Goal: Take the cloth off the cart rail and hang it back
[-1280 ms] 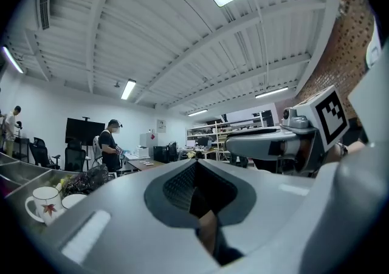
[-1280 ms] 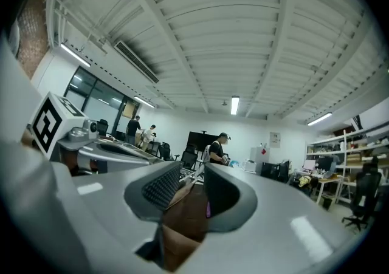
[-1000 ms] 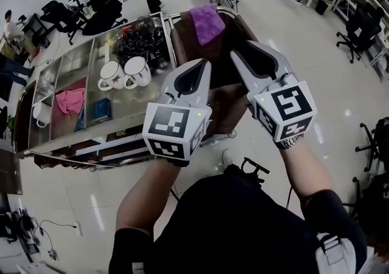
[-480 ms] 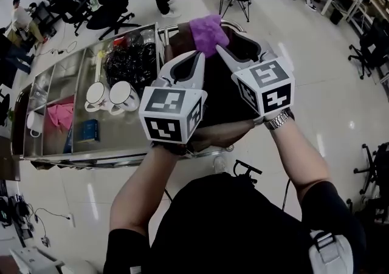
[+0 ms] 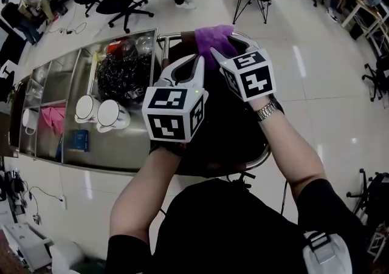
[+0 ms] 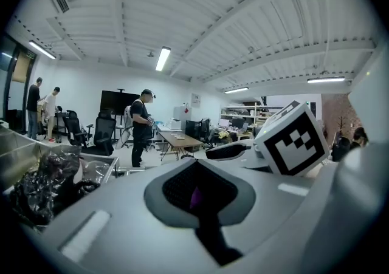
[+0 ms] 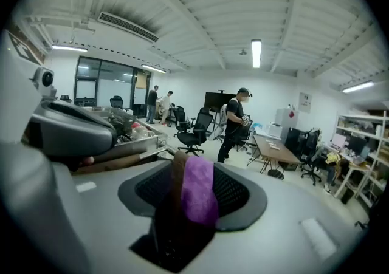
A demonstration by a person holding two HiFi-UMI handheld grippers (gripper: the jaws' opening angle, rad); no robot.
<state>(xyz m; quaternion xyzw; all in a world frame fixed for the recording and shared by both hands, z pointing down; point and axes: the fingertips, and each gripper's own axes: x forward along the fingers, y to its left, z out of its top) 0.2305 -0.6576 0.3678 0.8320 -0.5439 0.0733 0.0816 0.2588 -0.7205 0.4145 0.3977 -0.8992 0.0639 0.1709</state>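
Glossy pale floor (image 5: pixel 328 66) spreads beneath a person's forearms, the right one wearing a wristwatch (image 5: pixel 266 110). Each cube shows black-and-white square markers. The left gripper (image 5: pixel 193 62) has its jaws a narrow slit apart, with a purple sliver showing beyond. The right gripper (image 5: pixel 214 53) has its jaws wider, and the purple cloth (image 5: pixel 214 34) stands in the gap; contact can't be judged. The cloth drapes the cart rail (image 5: pixel 168 37) at upper centre, which the grippers largely hide. Two mugs (image 5: pixel 100 112) sit at middle left.

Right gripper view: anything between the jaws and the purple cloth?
Nothing. In the right gripper view the purple cloth shows straight through the open jaws, with a brown strip beside it. In the head view the right gripper reaches its near edge.
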